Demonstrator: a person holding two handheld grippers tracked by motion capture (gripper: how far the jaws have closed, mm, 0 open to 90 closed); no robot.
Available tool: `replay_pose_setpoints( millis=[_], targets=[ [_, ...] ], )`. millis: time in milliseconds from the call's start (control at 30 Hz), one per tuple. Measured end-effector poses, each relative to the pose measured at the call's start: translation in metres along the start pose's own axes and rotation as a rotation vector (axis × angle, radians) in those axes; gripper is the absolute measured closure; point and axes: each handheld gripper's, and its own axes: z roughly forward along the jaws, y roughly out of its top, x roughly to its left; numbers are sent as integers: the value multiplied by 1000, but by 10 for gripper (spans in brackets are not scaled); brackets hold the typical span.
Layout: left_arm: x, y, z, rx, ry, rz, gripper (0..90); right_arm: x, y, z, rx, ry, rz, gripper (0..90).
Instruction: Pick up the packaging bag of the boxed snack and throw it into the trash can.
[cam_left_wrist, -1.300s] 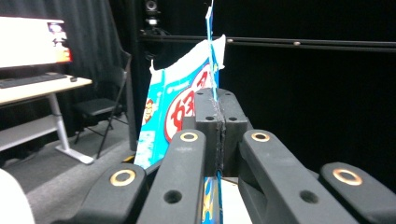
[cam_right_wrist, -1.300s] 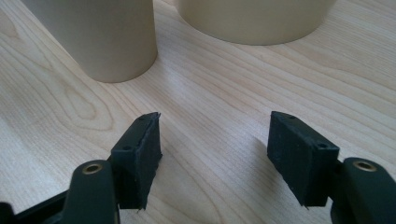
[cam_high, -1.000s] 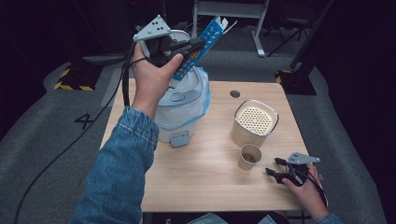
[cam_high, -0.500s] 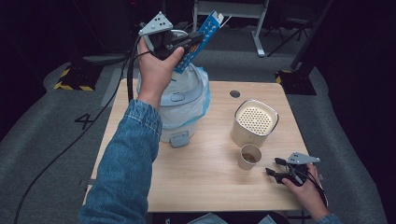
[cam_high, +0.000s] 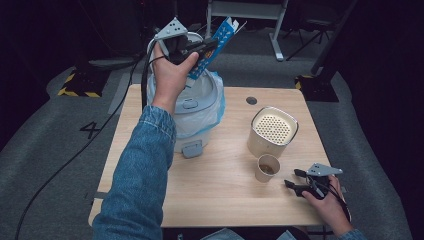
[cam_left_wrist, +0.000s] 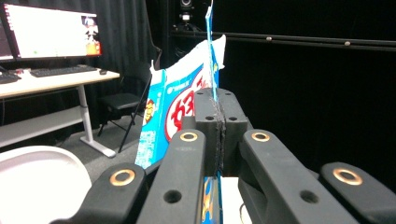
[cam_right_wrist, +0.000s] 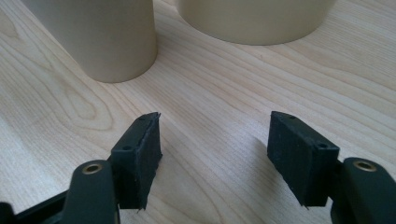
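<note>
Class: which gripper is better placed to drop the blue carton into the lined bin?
Left. The left gripper is shut on the blue carton above the lined bin; the right gripper rests open by the paper cup.

Blue-and-white carton (cam_left_wrist: 180, 107) – beige cup (cam_high: 266, 167), black jaws.
</note>
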Motion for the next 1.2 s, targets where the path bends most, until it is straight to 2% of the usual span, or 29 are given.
replay_pose_setpoints(
  millis=[533, 833, 967, 1200],
  targets=[
    [17, -17, -12, 9, 37, -35, 889, 0, 0, 0, 0, 0, 0, 356],
    [20, -22, -11, 54, 49, -37, 882, 0, 0, 0, 0, 0, 0, 355],
    [20, -24, -14, 70, 69, -52, 831, 0, 0, 0, 0, 0, 0, 356],
    [23, -28, -30, 157, 135, -40, 755, 0, 0, 0, -1, -1, -2, 356]
  ],
)
